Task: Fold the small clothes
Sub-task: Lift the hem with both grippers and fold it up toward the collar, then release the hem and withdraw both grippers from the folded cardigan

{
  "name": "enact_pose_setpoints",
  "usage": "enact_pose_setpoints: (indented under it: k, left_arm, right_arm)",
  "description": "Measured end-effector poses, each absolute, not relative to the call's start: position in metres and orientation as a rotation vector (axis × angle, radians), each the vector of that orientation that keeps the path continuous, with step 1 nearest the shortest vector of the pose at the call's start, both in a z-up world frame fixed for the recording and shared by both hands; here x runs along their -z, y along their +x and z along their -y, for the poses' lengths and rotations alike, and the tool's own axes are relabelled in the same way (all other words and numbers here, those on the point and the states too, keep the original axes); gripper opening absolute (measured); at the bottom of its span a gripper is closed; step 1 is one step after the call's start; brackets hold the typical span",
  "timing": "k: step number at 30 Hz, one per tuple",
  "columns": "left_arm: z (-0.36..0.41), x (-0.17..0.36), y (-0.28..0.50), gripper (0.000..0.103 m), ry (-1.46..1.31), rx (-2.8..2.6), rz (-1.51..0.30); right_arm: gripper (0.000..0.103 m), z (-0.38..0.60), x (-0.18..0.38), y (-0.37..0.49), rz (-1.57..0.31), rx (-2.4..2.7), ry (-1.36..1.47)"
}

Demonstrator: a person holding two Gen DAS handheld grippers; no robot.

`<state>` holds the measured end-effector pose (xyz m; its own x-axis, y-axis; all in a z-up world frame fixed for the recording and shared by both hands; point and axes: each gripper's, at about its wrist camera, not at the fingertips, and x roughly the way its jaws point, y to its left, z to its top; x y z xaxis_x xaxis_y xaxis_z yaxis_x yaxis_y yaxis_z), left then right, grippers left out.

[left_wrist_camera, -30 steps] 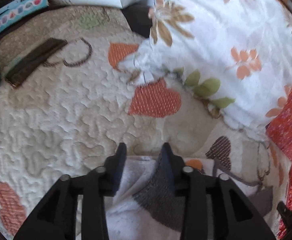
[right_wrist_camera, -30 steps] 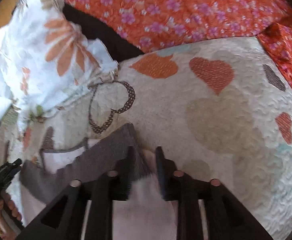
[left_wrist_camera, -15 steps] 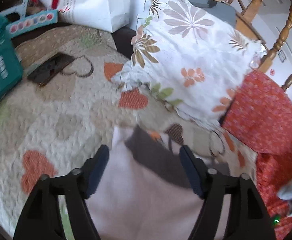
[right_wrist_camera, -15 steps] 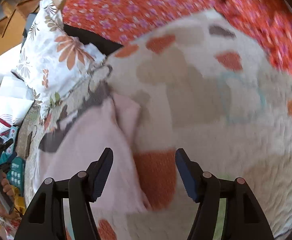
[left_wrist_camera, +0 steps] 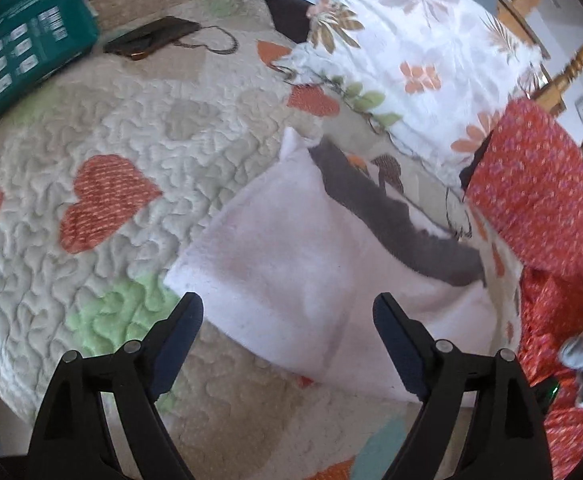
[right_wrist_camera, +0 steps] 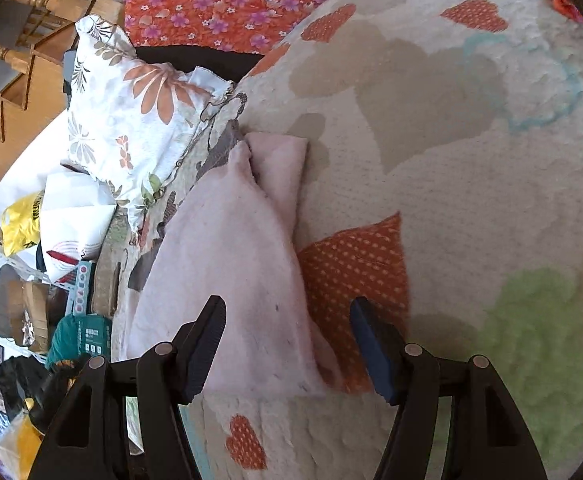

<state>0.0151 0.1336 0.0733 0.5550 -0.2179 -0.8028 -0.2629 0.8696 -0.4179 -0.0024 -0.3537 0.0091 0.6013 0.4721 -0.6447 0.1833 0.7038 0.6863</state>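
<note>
Pale pink fleece garment (left_wrist_camera: 291, 256) lies flat on a quilted bedspread (left_wrist_camera: 103, 120) patterned with orange hearts, just ahead of both claws. A grey band (left_wrist_camera: 395, 220) runs along its far edge, beyond the left claw and slightly to its right.

The left claw (left_wrist_camera: 287, 320) is released, its two dark fingers spread wide and holding nothing. The near edge of the garment shows between the fingertips, though whether they touch the fabric cannot be told.

The right claw (right_wrist_camera: 287, 324) is also released and empty. From this view the garment (right_wrist_camera: 231, 264) narrows to a point away from the claw, with a folded strip lying alongside its far right edge. The garment's near corner sits between the spread fingers, next to an orange heart patch.

Beyond the garment, ahead of the left claw and to its right, rests a white pillow with floral print (left_wrist_camera: 411, 52). Further right is an orange-red flowered cloth (left_wrist_camera: 539, 192). Far ahead and to the left of the left claw lie a teal box (left_wrist_camera: 23, 52) and a dark flat object (left_wrist_camera: 151, 36), well apart from the garment.
</note>
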Motion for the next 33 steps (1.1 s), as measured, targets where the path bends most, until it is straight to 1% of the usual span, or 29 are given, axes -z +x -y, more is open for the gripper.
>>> enact_pose_setpoints:
  k: [6, 8, 9, 10, 11, 16, 21, 24, 27, 29, 33]
  left_arm:
    - [-0.112, -0.064, 0.029, 0.086, -0.480, 0.023, -0.992]
    - [-0.108, -0.061, 0.032, 0.086, -0.474, 0.024, -0.999]
    - [-0.106, -0.058, 0.034, 0.086, -0.471, 0.021, -1.004]
    - [-0.105, -0.056, 0.036, 0.086, -0.470, 0.019, -1.009]
    - [-0.104, -0.055, 0.037, 0.086, -0.472, 0.019, -1.014]
    - [-0.101, -0.048, 0.047, 0.086, -0.473, -0.005, -1.035]
    - [-0.088, -0.049, 0.059, 0.086, -0.465, 0.045, -1.041]
    - [-0.078, -0.046, 0.062, 0.086, -0.462, 0.066, -1.055]
    - [-0.069, -0.038, 0.064, 0.086, -0.468, 0.095, -1.087]
    - [-0.062, -0.034, 0.066, 0.086, -0.456, 0.091, -1.100]
    - [-0.050, -0.028, 0.072, 0.086, -0.395, 0.068, -1.121]
  right_arm:
    - [0.071, 0.322, -0.009, 0.041, -0.908, -0.256, 0.773]
    - [0.069, 0.311, -0.008, 0.052, -0.895, -0.256, 0.755]
    - [0.057, 0.305, -0.008, 0.057, -0.898, -0.261, 0.747]
    - [0.024, 0.301, -0.007, 0.062, -0.920, -0.264, 0.742]
    - [0.020, 0.298, -0.003, 0.066, -0.957, -0.284, 0.759]
    - [0.016, 0.318, -0.023, 0.056, -0.931, -0.268, 0.767]
    - [0.015, 0.337, -0.047, 0.046, -0.938, -0.230, 0.699]
    - [0.015, 0.354, -0.050, 0.039, -0.934, -0.181, 0.698]
    - [0.015, 0.376, -0.041, 0.033, -0.956, -0.118, 0.737]
    - [0.016, 0.381, -0.033, 0.033, -0.995, -0.094, 0.727]
    - [0.024, 0.381, -0.029, 0.037, -1.043, -0.021, 0.666]
